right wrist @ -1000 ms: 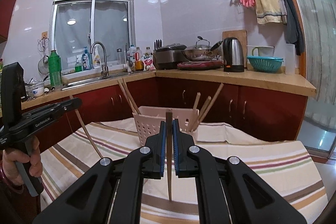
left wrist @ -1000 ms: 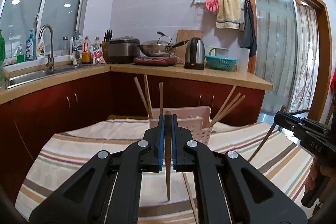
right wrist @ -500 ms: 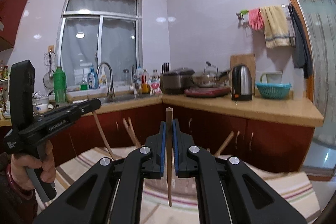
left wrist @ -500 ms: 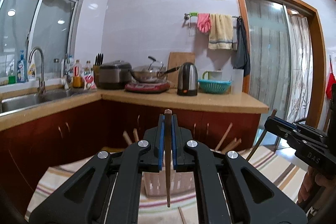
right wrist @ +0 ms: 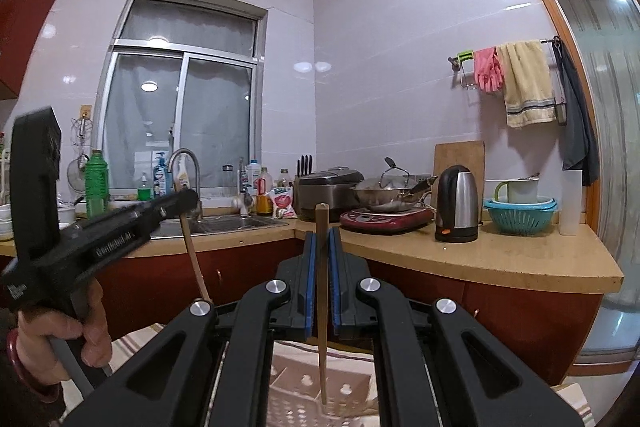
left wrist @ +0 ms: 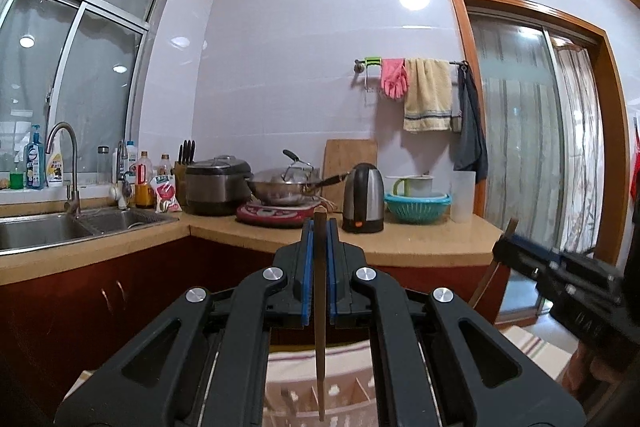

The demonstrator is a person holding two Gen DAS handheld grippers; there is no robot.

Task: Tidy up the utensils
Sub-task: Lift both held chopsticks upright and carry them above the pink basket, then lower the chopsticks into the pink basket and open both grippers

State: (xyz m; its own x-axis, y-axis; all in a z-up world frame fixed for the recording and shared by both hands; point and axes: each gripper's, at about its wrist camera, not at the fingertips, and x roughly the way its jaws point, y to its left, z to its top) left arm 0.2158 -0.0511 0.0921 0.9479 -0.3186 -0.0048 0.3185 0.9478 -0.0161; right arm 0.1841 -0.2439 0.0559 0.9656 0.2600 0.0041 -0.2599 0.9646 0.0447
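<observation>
Both grippers have risen over the last second. The pale perforated plastic utensil basket (left wrist: 352, 391), which stood ahead on the striped cloth, now sits low at the bottom edge of both wrist views, right under the fingers.

Left gripper (left wrist: 319, 267): jaws narrow, clamped on a slim brown wooden chopstick (left wrist: 319, 339), held upright, tip hanging over the basket. Right gripper (right wrist: 321, 279): same, jaws pinched on a second wooden chopstick (right wrist: 321, 307), tip just above the basket's holed wall (right wrist: 304, 379).

Reading: the lift has cleared the rim and both sticks look lined up for a drop into the basket. Neither has gone in yet.

Hard to make out:
- Basket compartments are mostly hidden behind the gripper bodies; I cannot tell which slot lies under either tip.
- The chopsticks already in the basket are out of sight.
- Striped cloth on the tabletop (left wrist: 532, 347) is cut to slivers.
- In the left view the right gripper is blurred at the frame edge.
</observation>
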